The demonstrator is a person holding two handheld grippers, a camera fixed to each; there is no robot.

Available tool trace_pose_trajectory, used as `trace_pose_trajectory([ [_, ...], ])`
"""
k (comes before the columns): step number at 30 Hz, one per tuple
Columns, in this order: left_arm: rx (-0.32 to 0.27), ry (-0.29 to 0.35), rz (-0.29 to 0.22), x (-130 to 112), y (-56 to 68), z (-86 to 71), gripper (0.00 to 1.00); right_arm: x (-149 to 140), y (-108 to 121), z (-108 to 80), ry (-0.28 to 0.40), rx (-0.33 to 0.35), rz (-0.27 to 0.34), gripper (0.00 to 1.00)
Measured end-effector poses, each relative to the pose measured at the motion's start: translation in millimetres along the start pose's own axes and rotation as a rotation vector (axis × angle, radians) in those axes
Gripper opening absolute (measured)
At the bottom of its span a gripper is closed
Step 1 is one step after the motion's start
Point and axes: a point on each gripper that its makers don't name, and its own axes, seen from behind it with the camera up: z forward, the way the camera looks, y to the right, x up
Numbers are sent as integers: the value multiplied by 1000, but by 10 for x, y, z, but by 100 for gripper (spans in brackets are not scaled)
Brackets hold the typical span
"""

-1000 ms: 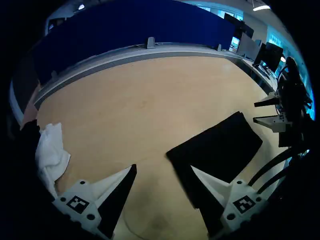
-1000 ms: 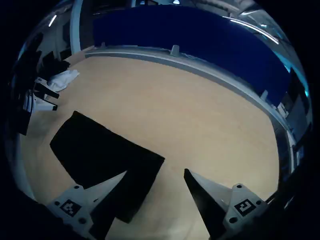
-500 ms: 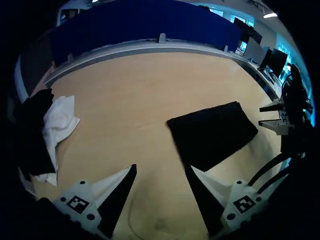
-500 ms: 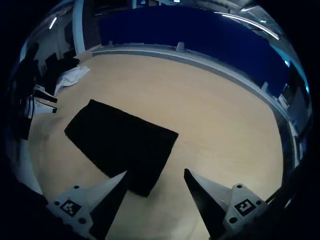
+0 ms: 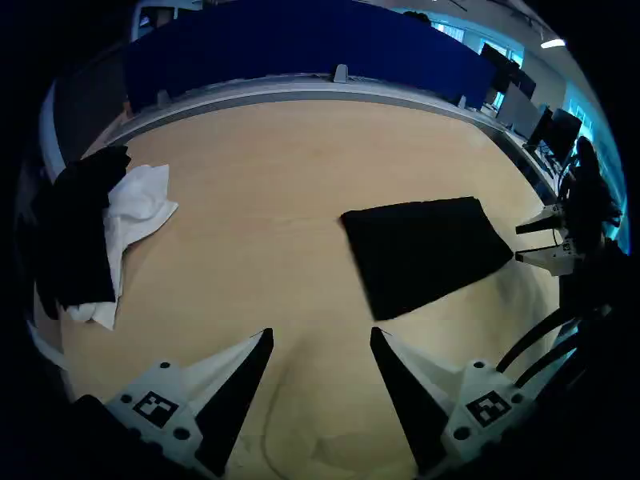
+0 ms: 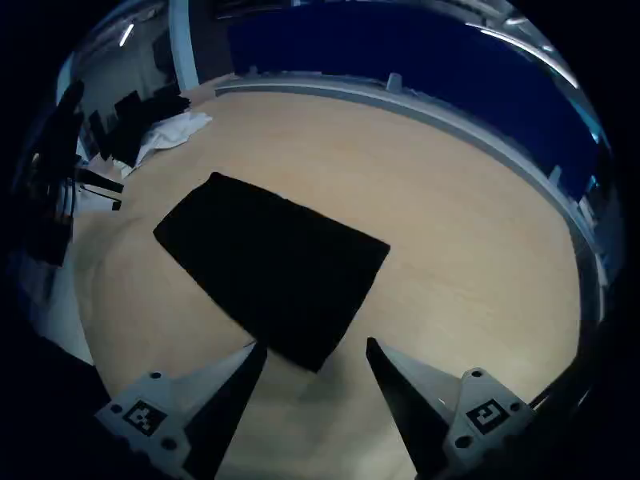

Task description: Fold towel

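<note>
The black towel point(image 5: 424, 252) is lying flat and folded on the pale wooden table point(image 5: 264, 160), right of centre in the left gripper view. Its long axis is running nearly left to right in that frame, and one short edge is facing the right gripper point(image 5: 530, 242) at the right rim. In the right gripper view the towel point(image 6: 272, 268) is sitting in the middle, and its long axis is going from the upper left down to the lower right. Its nearest corner is pointing into the gap between the right gripper's two fingers at the bottom of the frame.

Both grippers are standing with fingers spread apart, holding nothing. The left gripper point(image 5: 320, 332) is hovering with bare wood between its fingers, and the towel's lower left corner is lying just above its right fingertip in the frame.

A white cloth point(image 5: 136, 208) and a dark cloth point(image 5: 76, 232) are lying together at the left edge, well apart from the towel. Wide bare wood is stretching between them and up to the blue partition point(image 5: 304, 40) along the table's far edge.
</note>
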Motion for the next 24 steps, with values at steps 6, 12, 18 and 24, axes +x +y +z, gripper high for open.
trace_pose_trajectory([
  [6,12,-2,-33,-161,3,-146,90,-150,-63,66,-46,49,-30,73],
  [12,22,-10,-69,-321,5,-256,90,-233,-70,115,-70,63,-47,50],
  [18,12,-24,-87,-431,42,-300,90,-268,-58,146,-79,61,-52,23],
  [24,5,-28,-92,-467,72,-284,90,-281,-85,147,-94,72,-61,14],
])
